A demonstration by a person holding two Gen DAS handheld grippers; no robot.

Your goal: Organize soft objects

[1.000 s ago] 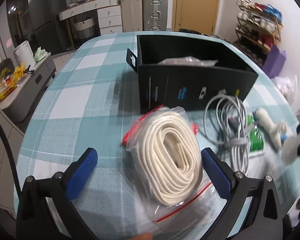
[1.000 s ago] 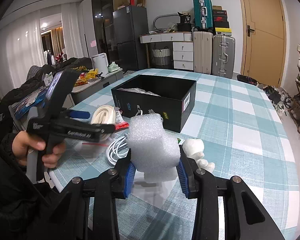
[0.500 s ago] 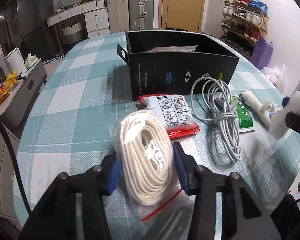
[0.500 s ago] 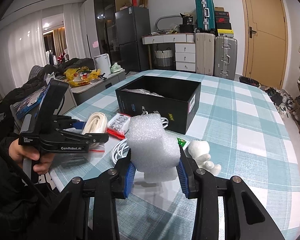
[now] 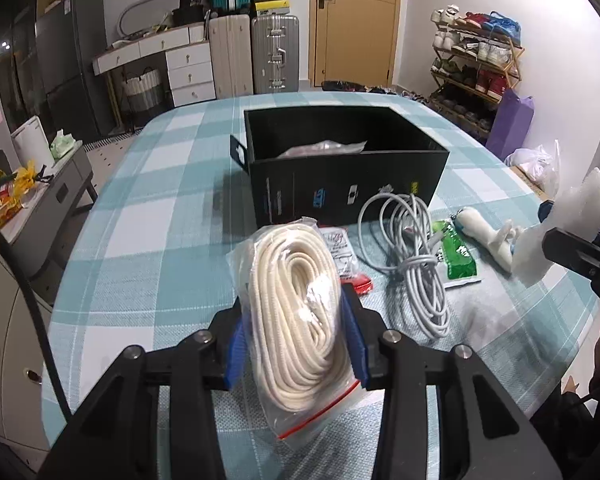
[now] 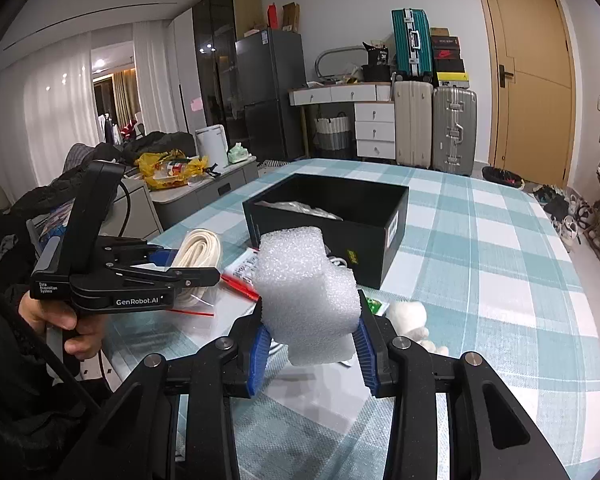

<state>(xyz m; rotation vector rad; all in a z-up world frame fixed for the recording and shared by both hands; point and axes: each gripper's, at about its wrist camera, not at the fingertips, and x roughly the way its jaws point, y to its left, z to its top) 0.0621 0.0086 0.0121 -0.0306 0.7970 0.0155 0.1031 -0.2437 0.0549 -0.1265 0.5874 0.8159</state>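
Note:
My left gripper [image 5: 296,340] is shut on a clear bag of coiled cream rope [image 5: 296,312] and holds it above the checked table; it also shows in the right wrist view [image 6: 198,250]. My right gripper [image 6: 310,344] is shut on a white foam block [image 6: 306,292], held above the table; the block shows at the right edge of the left wrist view [image 5: 564,224]. An open black box [image 5: 348,184] stands ahead with a plastic bag inside [image 5: 324,148].
On the table lie a grey cable coil [image 5: 412,256], a red-edged packet [image 5: 344,256], a green packet [image 5: 458,256] and a small white plush toy [image 5: 486,236], also in the right wrist view [image 6: 410,320]. The table edge runs close at the left.
My left gripper closed on the rope bag and lifted it off the table, uncovering the red-edged packet. My right gripper kept its hold on the foam block and rose slightly.

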